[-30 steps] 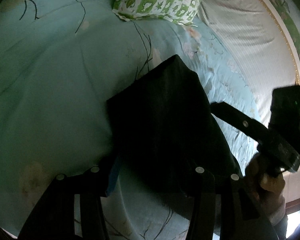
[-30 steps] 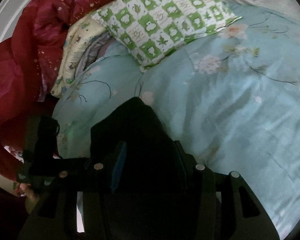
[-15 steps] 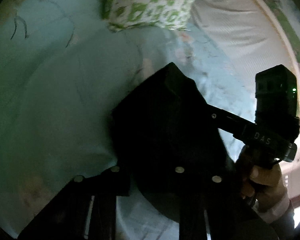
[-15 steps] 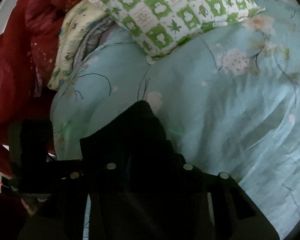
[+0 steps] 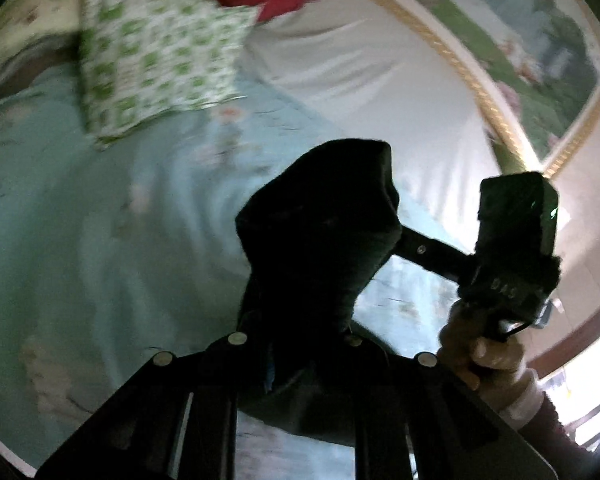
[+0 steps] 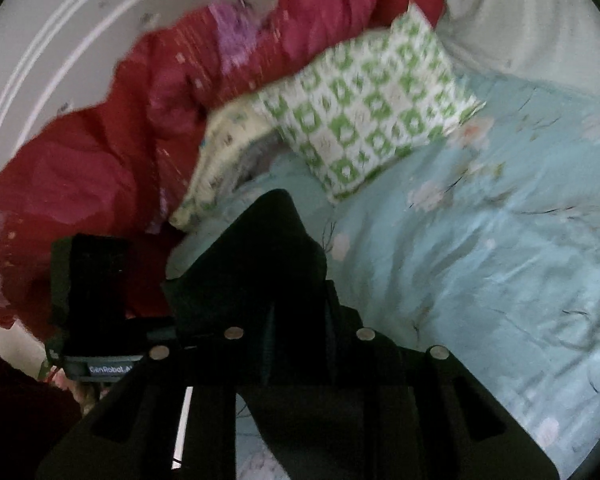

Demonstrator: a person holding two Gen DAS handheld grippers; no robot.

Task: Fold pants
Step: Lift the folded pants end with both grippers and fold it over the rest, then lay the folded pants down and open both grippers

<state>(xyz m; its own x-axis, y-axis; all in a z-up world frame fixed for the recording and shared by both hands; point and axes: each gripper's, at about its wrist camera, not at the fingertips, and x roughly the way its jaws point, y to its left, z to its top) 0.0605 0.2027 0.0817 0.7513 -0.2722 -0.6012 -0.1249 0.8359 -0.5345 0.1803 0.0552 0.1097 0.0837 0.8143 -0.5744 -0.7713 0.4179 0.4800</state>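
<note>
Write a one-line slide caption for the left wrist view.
Left gripper and right gripper lift dark pants above the floral bedspread.

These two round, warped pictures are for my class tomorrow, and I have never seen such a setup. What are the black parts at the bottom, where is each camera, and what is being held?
Each picture comes from a fisheye camera fixed on a hand-held gripper and looking along its two fingers; a person holds one gripper in each hand. The black bars at the bottom are the left gripper and the right gripper. Both pinch the dark pants, lifted above a pale blue floral bedspread. The left view also shows the person's right hand. Behind lie a green checked pillow and a red quilt.
</note>
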